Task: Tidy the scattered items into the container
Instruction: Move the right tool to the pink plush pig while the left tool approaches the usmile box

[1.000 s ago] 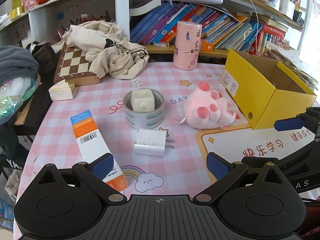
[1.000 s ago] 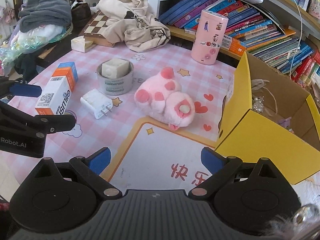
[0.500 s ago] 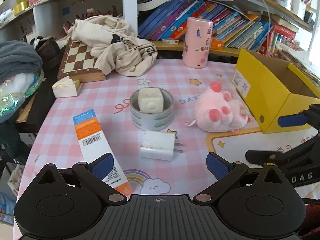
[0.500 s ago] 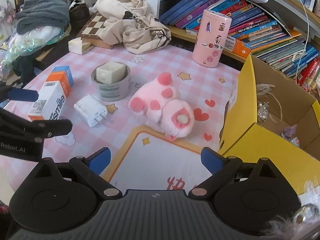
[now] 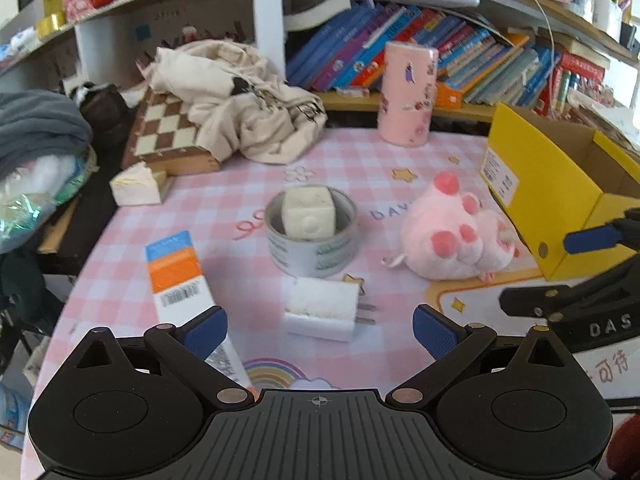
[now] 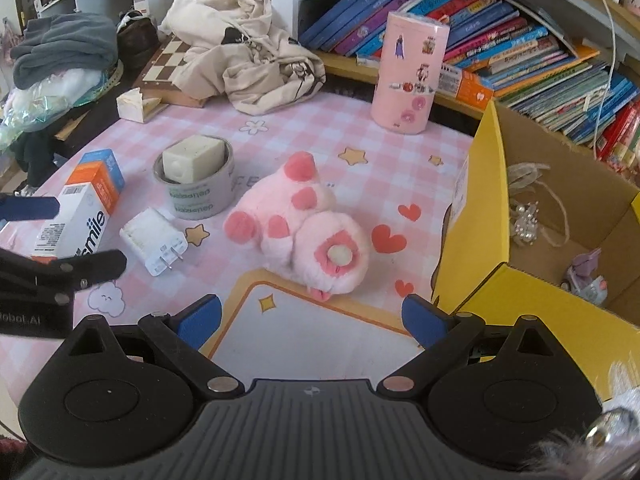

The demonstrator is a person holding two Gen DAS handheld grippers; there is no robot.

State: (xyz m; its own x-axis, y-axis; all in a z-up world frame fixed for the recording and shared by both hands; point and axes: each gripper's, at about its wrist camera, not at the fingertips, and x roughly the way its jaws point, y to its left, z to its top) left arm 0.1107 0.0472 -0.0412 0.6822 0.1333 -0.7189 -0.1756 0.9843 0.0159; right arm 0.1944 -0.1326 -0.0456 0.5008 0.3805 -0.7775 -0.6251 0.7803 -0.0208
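On the pink checked table, both grippers have moved closer to the things than they were a second ago, so everything looks bigger now. The left gripper has its blue fingers spread wide with nothing between them, and the white plug lies just in front of it. The right gripper is spread wide too and holds nothing. The pink plush toy lies on its side just ahead of it, close to the yellow box.

The tape roll stands behind the plug with a white cube sitting inside its ring. The long box lies flat near the left edge of the table, and its side reads "smile". It also has a barcode. The tape has green words on it, too blurry to read. The side of the right gripper, seen from the left camera, shows "DAS". The yellow box is open, with a small purple toy and some beads inside.
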